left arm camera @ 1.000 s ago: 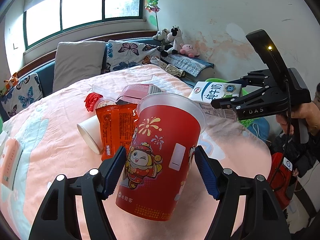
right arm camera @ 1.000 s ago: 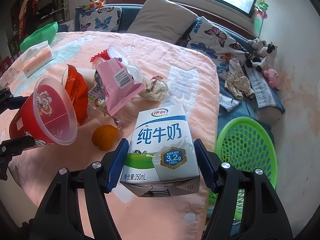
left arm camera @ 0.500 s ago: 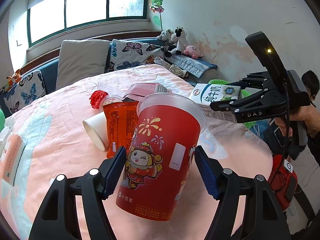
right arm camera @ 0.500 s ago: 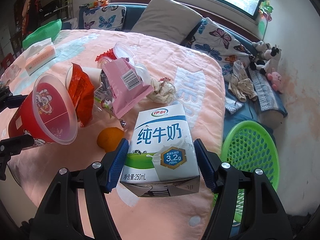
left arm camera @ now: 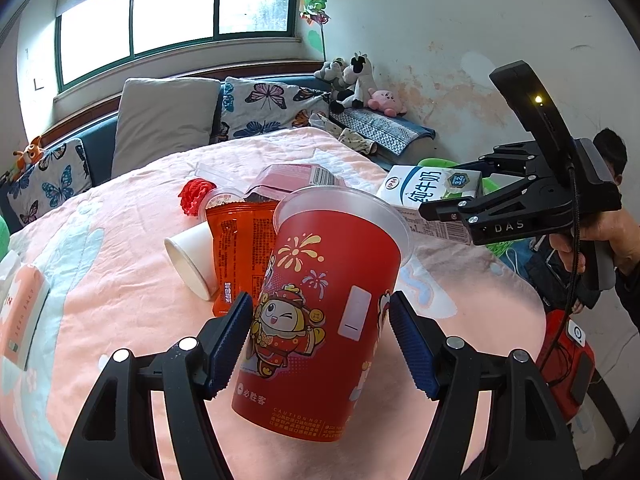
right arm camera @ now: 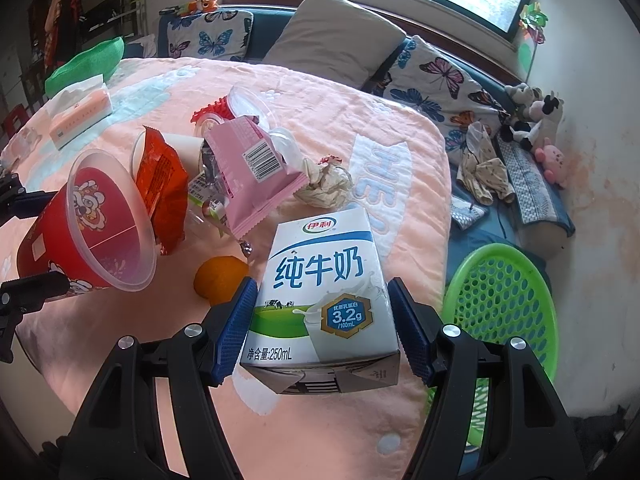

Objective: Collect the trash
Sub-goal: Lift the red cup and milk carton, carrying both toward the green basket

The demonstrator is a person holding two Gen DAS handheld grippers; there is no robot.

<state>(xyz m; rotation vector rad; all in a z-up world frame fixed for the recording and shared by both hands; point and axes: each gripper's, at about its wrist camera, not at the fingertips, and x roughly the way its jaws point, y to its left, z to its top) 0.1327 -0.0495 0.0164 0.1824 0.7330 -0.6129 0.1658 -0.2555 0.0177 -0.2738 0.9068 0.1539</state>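
The left gripper (left arm camera: 320, 340) pinches the red cup (left arm camera: 324, 312) mid-wall above the bed (left arm camera: 100, 280), the right gripper (right arm camera: 320, 328) squeezes the milk carton (right arm camera: 324, 292) — both likely light, crushable, best held gently.

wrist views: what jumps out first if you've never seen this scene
The big red cup clamped in the left gripper fills the near foreground, held above the pink blanket. The right gripper grips a white milk carton, with a green basket on the floor at its right.

Glossy plastic cup (left arm camera: 320, 320) — printed, probably cardboard, milk carton (right arm camera: 320, 292).
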